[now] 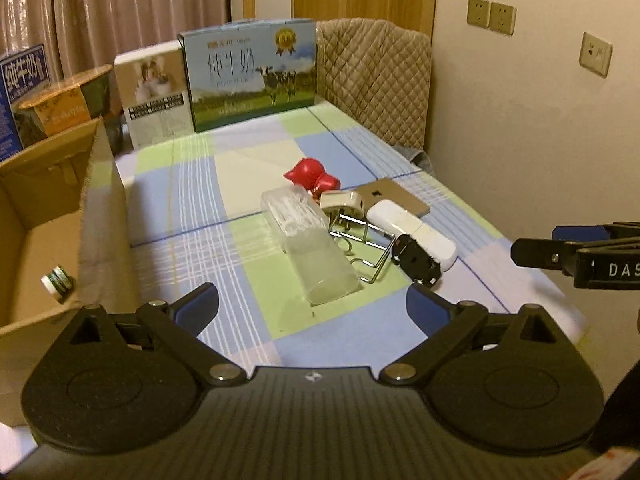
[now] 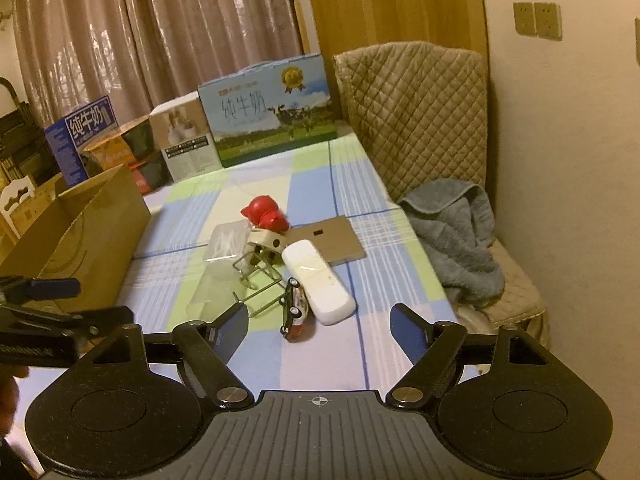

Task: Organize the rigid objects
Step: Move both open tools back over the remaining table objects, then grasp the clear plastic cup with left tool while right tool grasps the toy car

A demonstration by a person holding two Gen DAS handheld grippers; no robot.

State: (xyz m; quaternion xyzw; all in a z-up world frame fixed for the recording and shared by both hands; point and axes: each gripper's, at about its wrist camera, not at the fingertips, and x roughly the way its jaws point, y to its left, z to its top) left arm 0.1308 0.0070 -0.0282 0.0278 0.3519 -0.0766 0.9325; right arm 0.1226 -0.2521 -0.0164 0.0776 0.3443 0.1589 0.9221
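**A:** Start with the big things. What do your tongs look out on?

**B:** A table under a checked cloth. At its far end stands a milk carton box with a cow on it. On my left an open cardboard box stands on the table, and a small green-and-white bottle lies inside it.

**A:** And how are you holding the tongs?

**B:** Both are tilted downward over the near edge of the table, side by side. My left gripper has its fingers wide apart with nothing between them. My right gripper is also spread and empty. From the left camera I see the right one coming in at the right edge.

**A:** Where are the things to tidy?

**B:** Clustered mid-table, ahead of both tongs. Nearest my left fingers lies a clear plastic container on its side, end toward me. Beside it is a wire rack; a long white case lies to the right of that, partly on a flat brown card.

**A:** Smaller pieces?

**B:** A red toy at the back, a beige plug just before it, and a toy car tipped on its side against the white case, closest to my right tongs.
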